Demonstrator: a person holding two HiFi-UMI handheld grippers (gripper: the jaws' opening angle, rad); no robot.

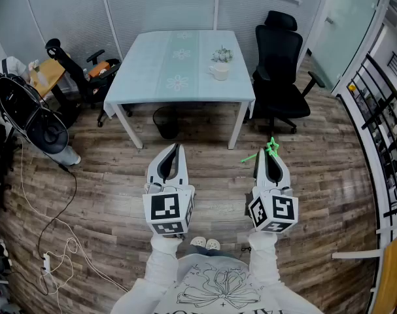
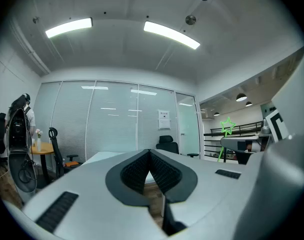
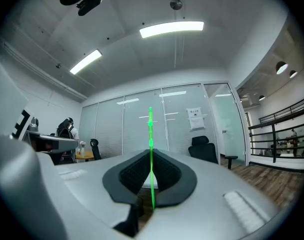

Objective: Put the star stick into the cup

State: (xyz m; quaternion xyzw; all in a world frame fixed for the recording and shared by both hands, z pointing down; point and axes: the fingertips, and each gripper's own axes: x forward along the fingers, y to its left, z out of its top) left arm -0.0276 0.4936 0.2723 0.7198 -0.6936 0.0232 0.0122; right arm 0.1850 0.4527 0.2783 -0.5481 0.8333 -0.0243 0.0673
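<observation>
My right gripper (image 1: 270, 154) is shut on a thin green star stick (image 1: 271, 148), which pokes forward and up from the closed jaws. In the right gripper view the stick (image 3: 150, 129) rises straight out of the gripper (image 3: 150, 157), edge-on. The left gripper view catches the star (image 2: 227, 126) off to the right. My left gripper (image 1: 177, 147) is shut with nothing in it, its pads (image 2: 136, 171) pressed together. A white cup (image 1: 219, 72) stands on the pale table (image 1: 178, 90) well ahead of both grippers, near its right side.
A small ornament (image 1: 222, 55) sits just behind the cup. A black office chair (image 1: 280, 64) stands right of the table, and a dark bin (image 1: 165, 122) sits under it. Another chair (image 1: 80, 70), a black fan (image 1: 28, 110) and floor cables (image 1: 61, 241) are on the left. A railing (image 1: 381, 129) runs along the right.
</observation>
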